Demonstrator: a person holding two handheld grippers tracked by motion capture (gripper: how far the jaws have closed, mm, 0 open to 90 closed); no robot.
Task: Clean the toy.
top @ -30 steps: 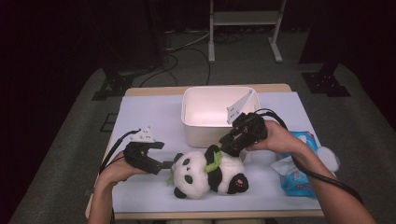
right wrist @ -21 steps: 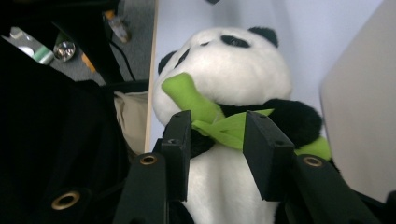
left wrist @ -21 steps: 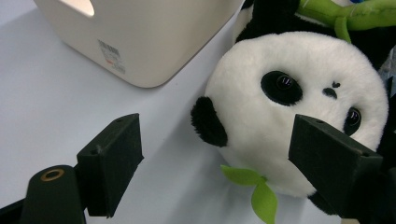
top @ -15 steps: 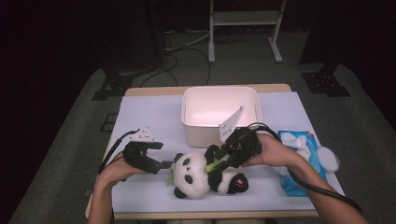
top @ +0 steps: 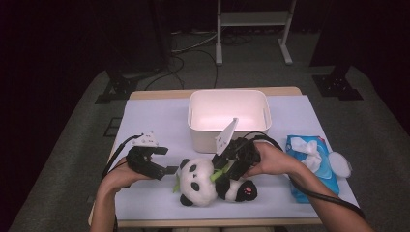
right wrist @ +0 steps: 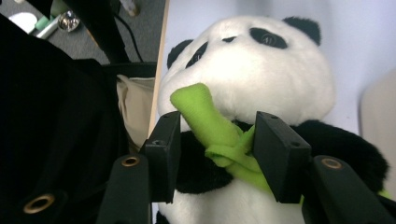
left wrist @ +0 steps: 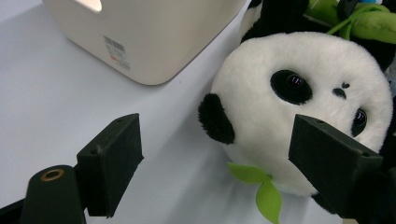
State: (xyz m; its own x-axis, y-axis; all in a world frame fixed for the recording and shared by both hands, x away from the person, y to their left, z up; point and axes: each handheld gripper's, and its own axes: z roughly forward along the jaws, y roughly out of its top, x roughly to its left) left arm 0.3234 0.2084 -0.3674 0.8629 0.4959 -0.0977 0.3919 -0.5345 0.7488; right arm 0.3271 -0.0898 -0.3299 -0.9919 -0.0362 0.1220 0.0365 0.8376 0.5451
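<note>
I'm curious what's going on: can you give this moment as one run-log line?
right gripper: open, jaws just opening, astride panda bamboo | left gripper: open beside panda head | bin: behind

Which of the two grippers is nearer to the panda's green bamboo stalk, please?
Right. The right gripper has its open jaws on either side of the green bamboo stalk, while the left gripper sits open beside the panda's head, farther away.

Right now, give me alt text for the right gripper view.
The right gripper, jaws open, straddles the green fabric bamboo stalk on the chest of a black and white plush panda lying on a pale lilac table cover.
</note>
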